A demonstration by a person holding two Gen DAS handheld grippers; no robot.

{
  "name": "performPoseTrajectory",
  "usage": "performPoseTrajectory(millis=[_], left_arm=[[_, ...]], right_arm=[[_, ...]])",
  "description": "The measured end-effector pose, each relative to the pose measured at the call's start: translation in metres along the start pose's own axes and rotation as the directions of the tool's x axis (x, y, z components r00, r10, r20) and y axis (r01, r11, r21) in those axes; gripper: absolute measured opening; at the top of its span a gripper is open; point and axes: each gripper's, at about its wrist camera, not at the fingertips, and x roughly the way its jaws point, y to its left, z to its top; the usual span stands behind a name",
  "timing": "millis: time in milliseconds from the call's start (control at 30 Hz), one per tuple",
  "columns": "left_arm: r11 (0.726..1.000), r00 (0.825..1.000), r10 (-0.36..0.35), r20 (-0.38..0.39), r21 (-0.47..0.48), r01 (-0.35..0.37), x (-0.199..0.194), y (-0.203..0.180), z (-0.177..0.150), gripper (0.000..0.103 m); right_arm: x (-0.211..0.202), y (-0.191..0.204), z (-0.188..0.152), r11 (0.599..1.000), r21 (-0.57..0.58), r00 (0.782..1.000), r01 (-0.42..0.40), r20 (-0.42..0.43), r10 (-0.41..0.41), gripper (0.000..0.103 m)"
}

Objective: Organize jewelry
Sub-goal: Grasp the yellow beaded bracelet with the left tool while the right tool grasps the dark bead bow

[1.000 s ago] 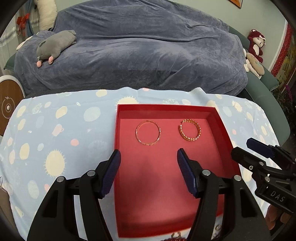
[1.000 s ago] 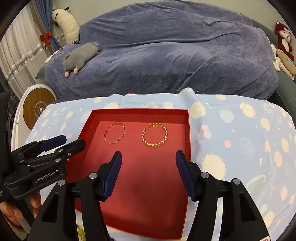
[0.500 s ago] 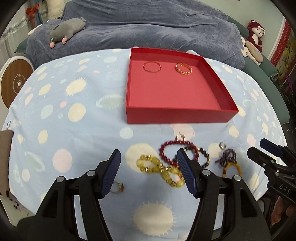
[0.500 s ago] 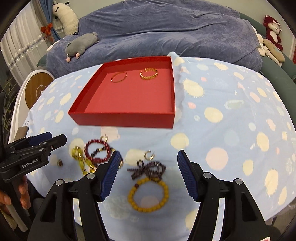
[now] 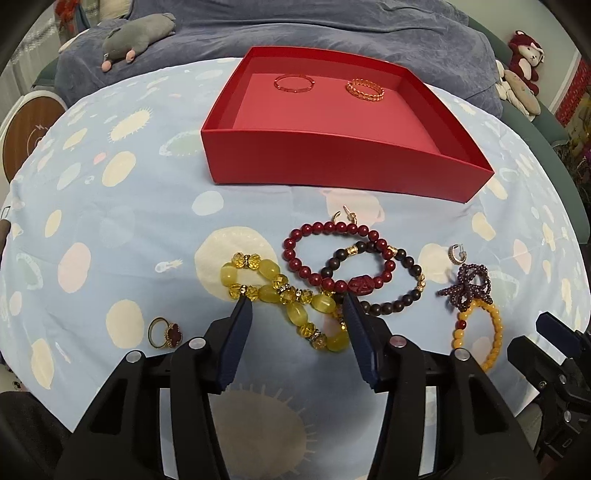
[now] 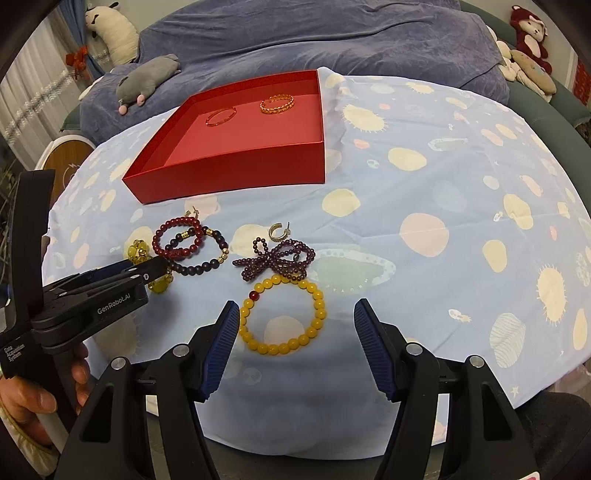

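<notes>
A blue-grey covered sofa (image 5: pixel 258 29) is seen behind a table spread with a pale blue spotted cloth (image 5: pixel 110 206). One grey plush toy (image 5: pixel 136 35) lies on the sofa. One red tray (image 5: pixel 332 173) is set on the far part of the cloth, and two gold bangles are held in it: a thin one (image 5: pixel 293 82) and a chain-patterned one (image 5: pixel 365 89).

Nearer, the loose jewelry is spread in front of the tray: five bead bracelets, one ring and small earrings. The yellow crystal bracelet (image 5: pixel 284 295) lies between the tips of the left gripper (image 5: pixel 295 306), whose jaws are closing but not yet pressed on it. The dark red bracelet (image 5: pixel 332 254) and black bracelet (image 5: pixel 399 280) overlap just beyond. The ring (image 5: pixel 164 331) lies apart, to the left.

The right gripper (image 6: pixel 295 317) is held open, with the amber bracelet (image 6: pixel 282 314) lying between its fingers, untouched. The purple bead bow (image 6: pixel 277 260) touches that bracelet's far side.
</notes>
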Motion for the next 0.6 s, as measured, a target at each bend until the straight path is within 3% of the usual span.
performPoseTrajectory(millis=[133, 233, 600], left_arm=[[0.999, 0.999, -0.039, 0.000, 0.026, 0.039, -0.002, -0.004, 0.001, 0.015], [0.998, 0.998, -0.066, 0.000, 0.015, 0.066, -0.004, 0.001, -0.001, 0.010], [0.994, 0.995, -0.093, 0.023, -0.048, 0.094, -0.026, 0.027, -0.007, 0.009]], right_arm=[[0.002, 0.001, 0.001, 1.000, 0.004, 1.000, -0.006, -0.002, 0.006, 0.062], [0.002, 0.003, 0.002, 1.000, 0.001, 1.000, -0.009, 0.000, 0.009, 0.062], [0.005, 0.012, 0.004, 0.999, -0.013, 1.000, -0.031, -0.003, 0.031, 0.062]])
